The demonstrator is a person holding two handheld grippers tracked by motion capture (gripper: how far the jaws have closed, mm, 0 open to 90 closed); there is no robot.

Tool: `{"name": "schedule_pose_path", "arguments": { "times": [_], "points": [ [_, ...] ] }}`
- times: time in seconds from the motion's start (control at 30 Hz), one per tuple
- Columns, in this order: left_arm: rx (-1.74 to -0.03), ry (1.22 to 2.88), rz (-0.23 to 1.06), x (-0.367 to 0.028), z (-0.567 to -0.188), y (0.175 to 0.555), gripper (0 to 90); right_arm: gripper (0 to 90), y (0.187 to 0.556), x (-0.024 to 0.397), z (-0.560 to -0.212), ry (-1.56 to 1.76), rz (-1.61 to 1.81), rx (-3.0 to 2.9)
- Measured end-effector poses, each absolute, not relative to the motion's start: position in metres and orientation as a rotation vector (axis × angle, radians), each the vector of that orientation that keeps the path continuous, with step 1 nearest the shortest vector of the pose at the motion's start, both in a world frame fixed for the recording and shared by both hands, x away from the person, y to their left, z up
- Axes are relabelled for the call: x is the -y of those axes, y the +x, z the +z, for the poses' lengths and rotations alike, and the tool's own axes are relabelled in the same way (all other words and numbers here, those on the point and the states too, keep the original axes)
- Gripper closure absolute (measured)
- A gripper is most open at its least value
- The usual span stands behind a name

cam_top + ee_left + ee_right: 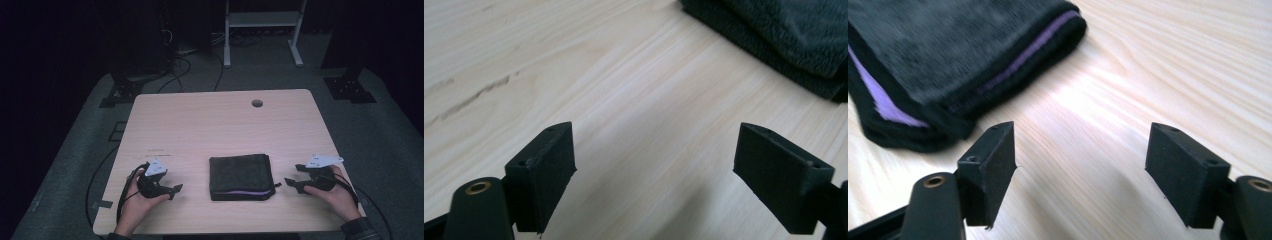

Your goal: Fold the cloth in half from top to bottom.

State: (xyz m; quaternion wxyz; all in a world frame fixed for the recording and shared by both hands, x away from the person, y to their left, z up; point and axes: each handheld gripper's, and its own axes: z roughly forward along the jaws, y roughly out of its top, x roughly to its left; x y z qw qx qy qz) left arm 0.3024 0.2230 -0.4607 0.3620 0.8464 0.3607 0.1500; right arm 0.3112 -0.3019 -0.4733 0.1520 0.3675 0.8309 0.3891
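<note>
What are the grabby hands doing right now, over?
Left gripper and right gripper: jaws open, empty. Folded dark cloth flat on table between them, untouched. Nothing in the way.

1 folded black cloth [241,176], 2 tongs: left [172,190], right [291,182], 1 table [200,125]

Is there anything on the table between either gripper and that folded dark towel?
Nothing visible. The folded dark towel lies between the left gripper and the right gripper, with bare table in both gaps. Both grippers stand open, jaws pointing toward the towel.
</note>
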Motion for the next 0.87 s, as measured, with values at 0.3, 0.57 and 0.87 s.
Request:
{"name": "schedule_pose_path", "arguments": {
  "times": [0.3, 0.57, 0.87],
  "points": [
    [-0.965, 2.202, 0.405, -0.241, -0.473, 0.300, 8.5, 20.7, 0.306, 0.314, -0.481, 1.133, 1.060, -2.364],
    [-0.931, 2.191, 0.415, -0.252, -0.483, 0.301, 1.8, 14.3, 0.306, 0.315, -0.487, 1.126, 1.035, -2.346],
    [-0.939, 2.190, 0.412, -0.251, -0.484, 0.302, 0.0, 13.0, 0.307, 0.315, -0.487, 1.128, 1.032, -2.345]
  ]
}}
